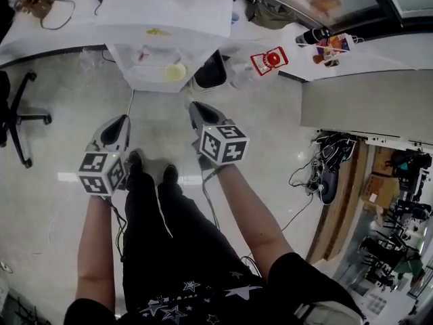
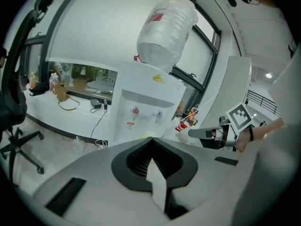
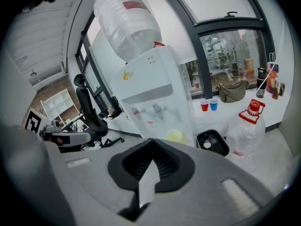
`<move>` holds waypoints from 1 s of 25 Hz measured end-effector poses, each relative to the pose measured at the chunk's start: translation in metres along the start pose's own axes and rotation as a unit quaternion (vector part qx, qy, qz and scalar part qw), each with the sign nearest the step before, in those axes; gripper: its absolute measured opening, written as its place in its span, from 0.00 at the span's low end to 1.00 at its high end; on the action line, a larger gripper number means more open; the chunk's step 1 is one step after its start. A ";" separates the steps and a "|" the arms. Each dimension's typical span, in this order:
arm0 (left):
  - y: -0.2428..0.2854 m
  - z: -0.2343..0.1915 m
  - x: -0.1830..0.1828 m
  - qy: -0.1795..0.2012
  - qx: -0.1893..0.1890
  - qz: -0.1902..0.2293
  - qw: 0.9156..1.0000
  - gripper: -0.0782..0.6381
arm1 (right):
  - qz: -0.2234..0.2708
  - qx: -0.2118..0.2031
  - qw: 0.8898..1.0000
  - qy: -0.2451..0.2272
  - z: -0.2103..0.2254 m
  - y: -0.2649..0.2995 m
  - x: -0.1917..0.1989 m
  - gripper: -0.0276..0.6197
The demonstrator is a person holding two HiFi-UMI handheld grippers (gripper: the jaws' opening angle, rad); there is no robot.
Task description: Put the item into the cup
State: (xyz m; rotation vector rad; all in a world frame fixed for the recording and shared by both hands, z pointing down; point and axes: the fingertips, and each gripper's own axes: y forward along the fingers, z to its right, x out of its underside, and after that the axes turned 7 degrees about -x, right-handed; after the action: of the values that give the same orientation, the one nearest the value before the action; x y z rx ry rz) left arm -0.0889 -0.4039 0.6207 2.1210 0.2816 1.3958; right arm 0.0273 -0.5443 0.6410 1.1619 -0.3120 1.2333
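Observation:
A yellow cup (image 1: 174, 72) (image 3: 175, 135) stands in the tray recess of the white water dispenser (image 1: 169, 26) (image 2: 146, 107) (image 3: 150, 93), under its two taps. Both grippers hang in the air in front of the dispenser, well short of the cup. My left gripper (image 1: 120, 119) (image 2: 151, 142) is shut with nothing in it. To its right, my right gripper (image 1: 195, 105) (image 3: 151, 142) is also shut and empty. I see no loose item near the jaws. In the left gripper view the cup is almost hidden behind the jaw tips.
A black bin (image 1: 211, 73) (image 3: 212, 142) and a big clear bottle with a red cap (image 1: 270, 59) (image 3: 247, 126) stand on the floor right of the dispenser. Red (image 3: 204, 106) and blue (image 3: 214, 104) cups sit on the sill. An office chair (image 1: 17, 114) is left.

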 end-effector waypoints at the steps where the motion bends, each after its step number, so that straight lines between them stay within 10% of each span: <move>1: 0.005 -0.005 0.000 -0.002 0.000 0.001 1.000 0.12 | 0.001 0.002 1.000 0.000 0.002 0.005 0.000 0.05; 25: 0.101 -0.099 0.006 -0.023 0.011 -0.017 1.000 0.12 | 0.008 0.057 0.998 0.014 0.065 0.136 -0.007 0.05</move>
State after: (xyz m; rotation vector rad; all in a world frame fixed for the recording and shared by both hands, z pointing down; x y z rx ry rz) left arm -0.1885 -0.4481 0.7111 2.1526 0.3153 1.3293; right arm -0.0665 -0.6166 0.7348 1.2409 -0.2329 1.2946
